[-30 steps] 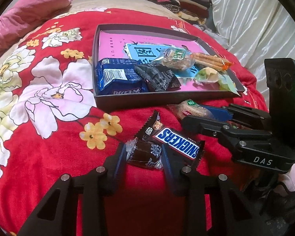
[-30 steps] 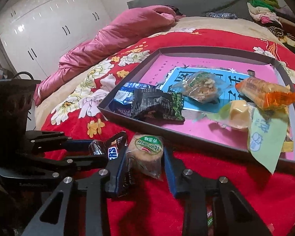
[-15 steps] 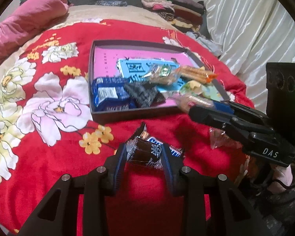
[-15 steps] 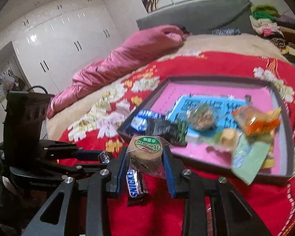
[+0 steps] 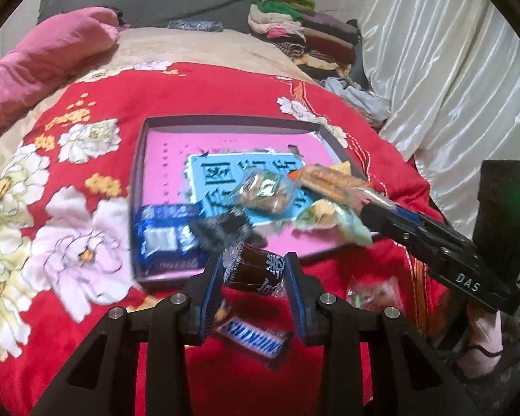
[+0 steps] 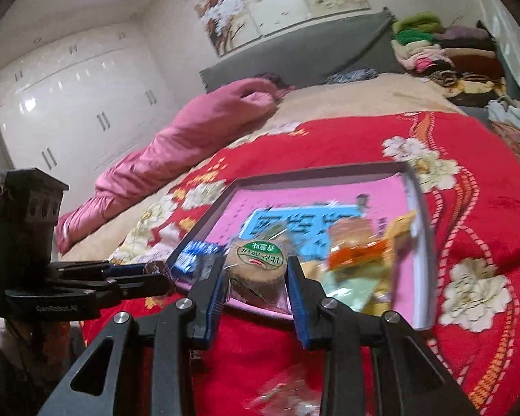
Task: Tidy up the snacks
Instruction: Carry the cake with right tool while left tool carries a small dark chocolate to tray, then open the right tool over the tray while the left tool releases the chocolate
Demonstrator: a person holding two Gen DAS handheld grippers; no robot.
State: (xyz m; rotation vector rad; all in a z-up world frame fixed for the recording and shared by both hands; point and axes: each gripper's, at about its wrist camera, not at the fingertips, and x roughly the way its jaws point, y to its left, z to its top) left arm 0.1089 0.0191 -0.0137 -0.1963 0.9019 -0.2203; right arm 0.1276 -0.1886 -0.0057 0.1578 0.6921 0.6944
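The left gripper [image 5: 254, 272] pinched a dark brown candy [image 5: 256, 272] between its blue pads, above the near edge of the tray [image 5: 138, 187]. The long axis of the candy ran from left to right, across the fingers, with its crimped silver end at the left. The right gripper [image 6: 256, 277] pinched a round cake [image 6: 258, 267] in clear wrap, its green label facing up, over the near edge of the same tray. A chocolate bar [image 5: 251, 336] lay on the red blanket [image 5: 197, 90] near the left gripper, its long axis also running left to right. Other snacks lay inside the tray.
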